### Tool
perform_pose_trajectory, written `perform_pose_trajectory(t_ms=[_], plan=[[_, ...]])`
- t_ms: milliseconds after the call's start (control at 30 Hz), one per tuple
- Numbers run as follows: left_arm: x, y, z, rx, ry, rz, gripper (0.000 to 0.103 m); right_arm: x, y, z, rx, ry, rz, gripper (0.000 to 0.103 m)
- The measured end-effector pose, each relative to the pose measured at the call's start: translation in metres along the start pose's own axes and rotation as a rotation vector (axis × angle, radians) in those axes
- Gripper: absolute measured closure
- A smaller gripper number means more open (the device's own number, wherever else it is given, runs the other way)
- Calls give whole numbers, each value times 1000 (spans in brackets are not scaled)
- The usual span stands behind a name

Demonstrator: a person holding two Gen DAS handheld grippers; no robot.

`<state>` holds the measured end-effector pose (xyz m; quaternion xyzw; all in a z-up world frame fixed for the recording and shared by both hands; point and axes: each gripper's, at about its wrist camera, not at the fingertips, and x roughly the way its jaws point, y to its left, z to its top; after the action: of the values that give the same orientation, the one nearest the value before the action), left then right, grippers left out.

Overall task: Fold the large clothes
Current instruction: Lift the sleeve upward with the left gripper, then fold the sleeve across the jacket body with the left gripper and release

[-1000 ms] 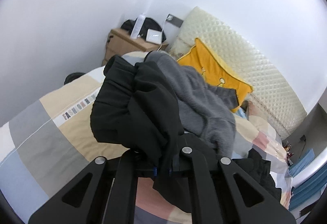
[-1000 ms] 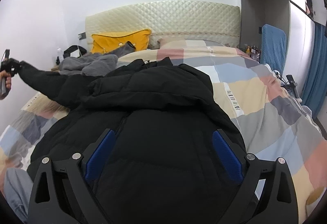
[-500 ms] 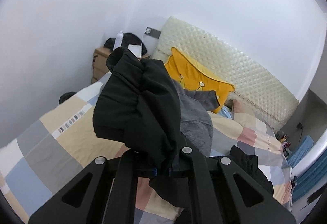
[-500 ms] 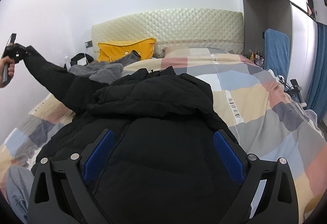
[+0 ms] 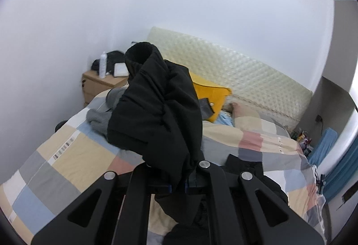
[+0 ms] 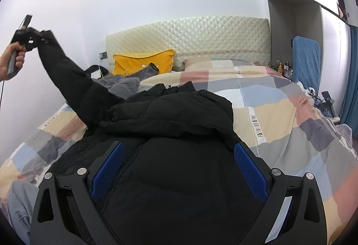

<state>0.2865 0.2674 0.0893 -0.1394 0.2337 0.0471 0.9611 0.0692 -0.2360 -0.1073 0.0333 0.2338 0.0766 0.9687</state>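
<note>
A black padded jacket lies spread on the bed. Its left sleeve is stretched up and out to the left, held by its cuff in my left gripper, which a hand grasps. In the left wrist view the sleeve bunches up over the shut left gripper, cuff end on top. My right gripper hangs just above the jacket's body, wide open, blue pads apart with nothing pinched between them.
The bed has a patchwork duvet and a quilted cream headboard. A grey garment and a yellow pillow lie near the head. A wooden nightstand stands in the corner. Blue cloth hangs at the right.
My left gripper has lifted the sleeve cuff higher and further out, pulling the sleeve straight off the bed. The right gripper has shifted only slightly above the jacket and stays open.
</note>
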Motion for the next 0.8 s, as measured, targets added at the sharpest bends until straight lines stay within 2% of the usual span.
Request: perform_pose_trajectory(t_ms=[233, 433, 467, 600, 733, 800], plan=[[-3, -84, -8, 90, -11, -68, 96, 1, -8, 4, -18, -8, 11, 4], [5, -155, -26, 158, 3, -109, 96, -3, -24, 14, -76, -51, -45, 4], [7, -165, -29, 157, 2, -99, 96, -3, -29, 16, -68, -54, -51, 4], [18, -206, -49, 158, 10, -136, 96, -2, -51, 16, -7, -52, -48, 4], [35, -256, -77, 235, 33, -162, 96, -4, -59, 13, 13, -62, -51, 4], [38, -275, -89, 272, 11, -159, 96, -7, -65, 11, 43, -74, -61, 3]])
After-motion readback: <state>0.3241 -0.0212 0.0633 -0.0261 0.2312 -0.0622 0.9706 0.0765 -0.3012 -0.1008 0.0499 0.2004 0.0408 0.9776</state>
